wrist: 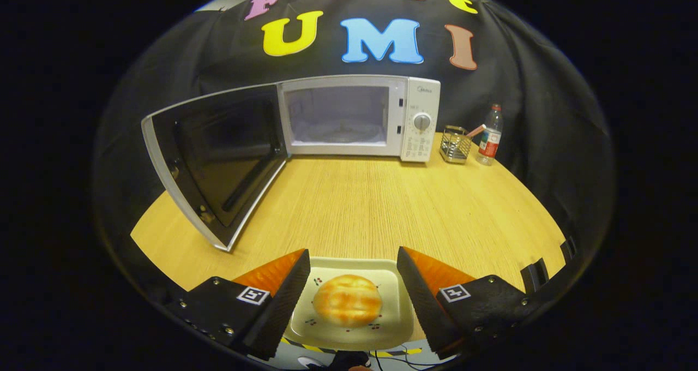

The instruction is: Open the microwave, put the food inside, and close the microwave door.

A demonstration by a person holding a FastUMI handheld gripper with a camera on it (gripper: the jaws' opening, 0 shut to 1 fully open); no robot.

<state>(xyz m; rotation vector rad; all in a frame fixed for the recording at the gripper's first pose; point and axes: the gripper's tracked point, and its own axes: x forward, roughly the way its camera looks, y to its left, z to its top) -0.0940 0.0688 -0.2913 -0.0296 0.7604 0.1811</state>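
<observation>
Wood-grain counter (381, 207) carries all items, with black cloth hung behind as the booth wall. Jaws (353, 300) are released, spread wide at the near counter edge; the two fingers (283, 300) stand on either side of a pale square plate (395, 305) without pressing on it. On the plate, between the fingers, lies a round golden bun (347, 300). Beyond the jaws, across bare counter, the white microwave (420, 120) stands at the far side. Its door (218, 158) is swung fully open to the left, exposing the lit cavity (338, 114). Right of the microwave, a wire holder (455, 144) stands just beside a plastic bottle (489, 136).
</observation>
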